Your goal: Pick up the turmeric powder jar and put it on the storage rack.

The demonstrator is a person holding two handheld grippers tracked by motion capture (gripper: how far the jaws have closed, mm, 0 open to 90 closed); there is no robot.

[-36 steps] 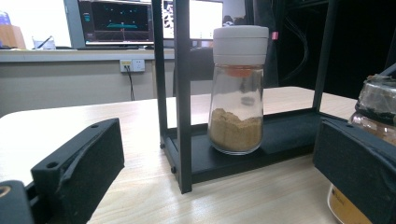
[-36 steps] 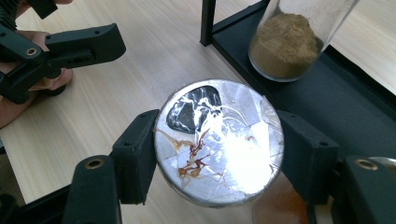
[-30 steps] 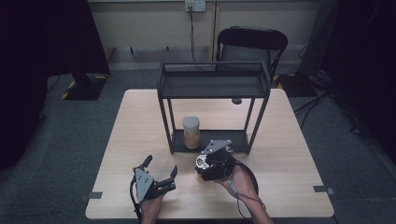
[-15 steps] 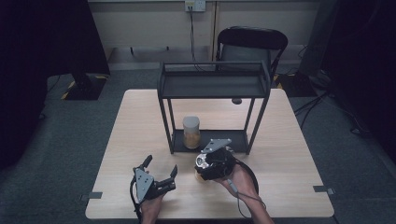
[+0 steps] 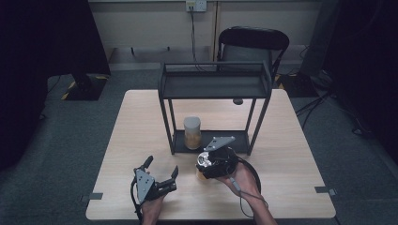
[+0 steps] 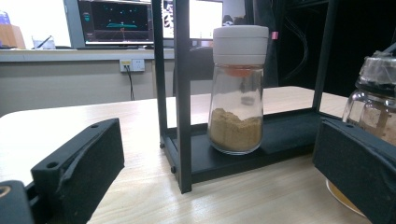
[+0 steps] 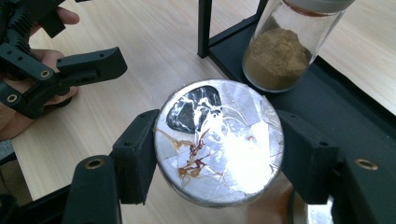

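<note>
Right gripper clamped on foil-capped jar: pads pressed against cap rim from both sides, foil top face-up between the jaws. Jar upright on table, just in front of black rack, near its lower shelf edge. In high view, same jar mostly hidden under right gripper; only amber base visible at table level. Gripping hand behind it, cable looped toward table edge.

Left gripper wide apart, nothing between fingers. Resting low on table, left of the jar, well apart from it. In left gripper view, jaws spread to both picture edges; foil-capped jar seen just behind the right-hand jaw, outside the gap, no contact.

Second jar, white-lidded spice jar, upright on rack's lower shelf, tan powder in bottom third. Centred in left gripper's line of sight but farther off, behind rack post. In right gripper view, spice jar just beyond the held jar, apart from it.

Rack top shelf bare. Chair behind table.
</note>
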